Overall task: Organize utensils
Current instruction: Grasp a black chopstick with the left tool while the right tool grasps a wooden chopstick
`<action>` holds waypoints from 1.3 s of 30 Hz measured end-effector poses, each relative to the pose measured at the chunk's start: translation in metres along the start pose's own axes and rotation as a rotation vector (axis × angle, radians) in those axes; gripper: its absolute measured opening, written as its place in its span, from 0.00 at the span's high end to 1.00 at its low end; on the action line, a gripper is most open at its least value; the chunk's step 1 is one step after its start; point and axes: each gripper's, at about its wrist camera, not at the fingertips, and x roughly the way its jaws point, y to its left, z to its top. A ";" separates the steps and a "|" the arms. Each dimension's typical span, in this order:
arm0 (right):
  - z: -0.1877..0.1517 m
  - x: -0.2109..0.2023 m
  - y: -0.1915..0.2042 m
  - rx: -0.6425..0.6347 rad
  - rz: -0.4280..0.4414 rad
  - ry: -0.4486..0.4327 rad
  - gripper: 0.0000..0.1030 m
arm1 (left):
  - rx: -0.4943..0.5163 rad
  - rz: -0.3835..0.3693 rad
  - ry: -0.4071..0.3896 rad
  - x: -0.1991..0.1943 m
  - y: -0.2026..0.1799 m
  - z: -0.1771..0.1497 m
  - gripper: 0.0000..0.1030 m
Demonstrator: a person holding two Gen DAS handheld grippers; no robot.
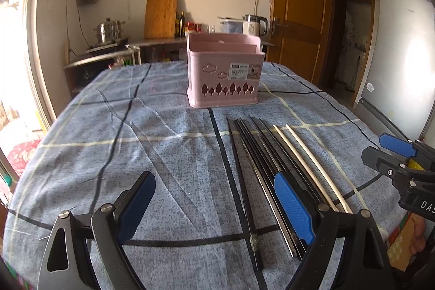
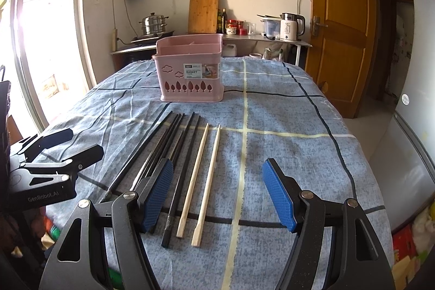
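A pink utensil basket (image 1: 224,72) stands upright on the blue checked tablecloth, also in the right wrist view (image 2: 190,75). Several black chopsticks (image 1: 252,167) and two pale wooden chopsticks (image 1: 310,162) lie side by side in front of it; they also show in the right wrist view, the black chopsticks (image 2: 174,151) to the left of the wooden chopsticks (image 2: 206,173). My left gripper (image 1: 214,189) is open and empty, low over the cloth left of the chopsticks. My right gripper (image 2: 217,175) is open and empty, its jaws standing either side of the wooden pair.
The tablecloth (image 1: 152,143) covers a table whose edges drop off left and right. A counter behind holds a steel pot (image 1: 108,30), cutting board (image 1: 160,16) and kettle (image 1: 254,25). A wooden door (image 2: 339,18) and fridge (image 1: 402,59) stand to the right.
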 end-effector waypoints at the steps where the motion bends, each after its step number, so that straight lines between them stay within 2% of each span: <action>1: 0.002 0.004 -0.001 0.003 0.000 0.008 0.33 | -0.005 -0.001 0.012 0.006 0.002 0.002 0.15; 4: 0.009 0.019 -0.003 0.003 0.000 0.034 0.33 | 0.024 0.014 0.056 0.026 0.004 0.010 0.19; 10: 0.018 0.056 -0.005 0.008 -0.005 0.123 0.35 | 0.027 -0.023 0.162 0.065 0.003 0.025 0.22; 13: 0.022 0.075 -0.006 0.015 0.000 0.166 0.41 | 0.006 -0.045 0.196 0.082 0.003 0.032 0.23; 16: 0.025 0.089 -0.009 0.018 0.005 0.199 0.50 | 0.007 -0.051 0.221 0.095 0.001 0.038 0.33; 18: 0.027 0.099 -0.011 0.021 0.004 0.222 0.57 | 0.008 -0.060 0.233 0.102 0.001 0.041 0.36; 24: 0.031 0.123 -0.016 0.037 0.013 0.276 0.67 | 0.014 -0.071 0.266 0.121 -0.003 0.047 0.45; 32: 0.034 0.138 -0.012 0.020 0.033 0.297 0.74 | 0.022 -0.069 0.278 0.130 -0.002 0.050 0.49; 39: 0.037 0.143 -0.010 0.006 0.029 0.306 0.78 | 0.063 -0.039 0.285 0.138 -0.007 0.054 0.57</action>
